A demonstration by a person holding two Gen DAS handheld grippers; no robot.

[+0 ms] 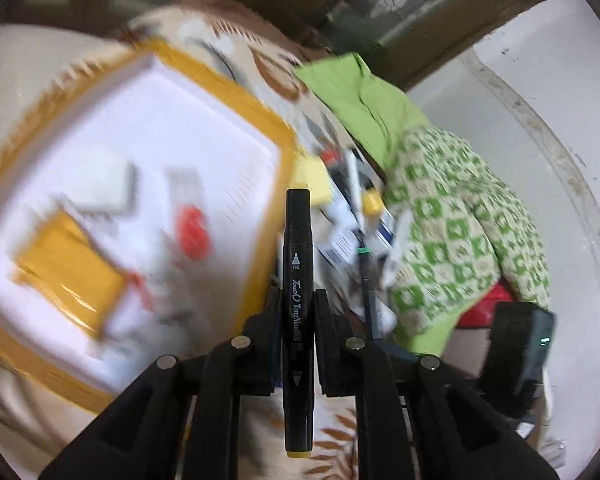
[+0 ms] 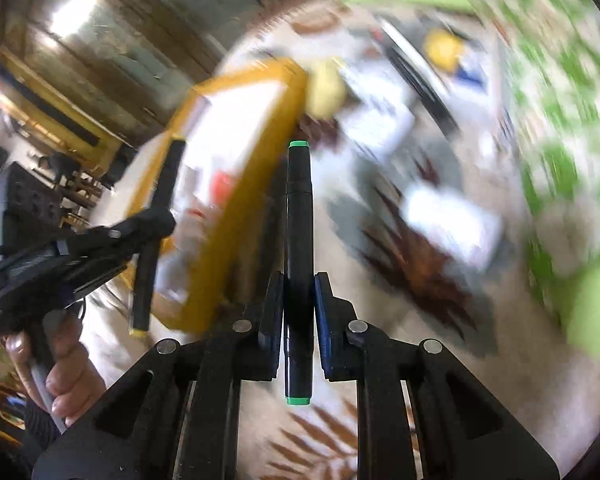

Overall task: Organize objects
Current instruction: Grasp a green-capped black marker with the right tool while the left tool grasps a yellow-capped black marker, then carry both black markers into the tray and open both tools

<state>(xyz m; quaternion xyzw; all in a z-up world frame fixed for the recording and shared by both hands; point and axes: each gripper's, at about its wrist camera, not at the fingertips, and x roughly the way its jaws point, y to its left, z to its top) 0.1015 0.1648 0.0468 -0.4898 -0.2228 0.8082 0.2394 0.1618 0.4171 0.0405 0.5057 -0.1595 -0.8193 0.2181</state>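
Observation:
My left gripper [image 1: 298, 296] is shut on a black marker with yellow ends [image 1: 298, 280], held upright in the air to the right of a white tray with a yellow rim [image 1: 278, 136]. The tray holds a yellow pad [image 1: 68, 268], a red item [image 1: 192, 232] and a white block [image 1: 104, 188]. My right gripper [image 2: 298, 280] is shut on a black marker with green ends [image 2: 298, 220]. In the right wrist view the left gripper [image 2: 156, 220] with its marker [image 2: 148, 264] shows at the left, beside the tray [image 2: 240, 184]. Both views are blurred.
A pile of loose stationery [image 1: 352, 216] lies on the patterned blanket right of the tray. A green checked garment [image 1: 460, 224] and a green cloth [image 1: 360, 96] lie beyond it. A black device [image 1: 516, 352] sits at the right. A hand [image 2: 64, 364] grips the left tool's handle.

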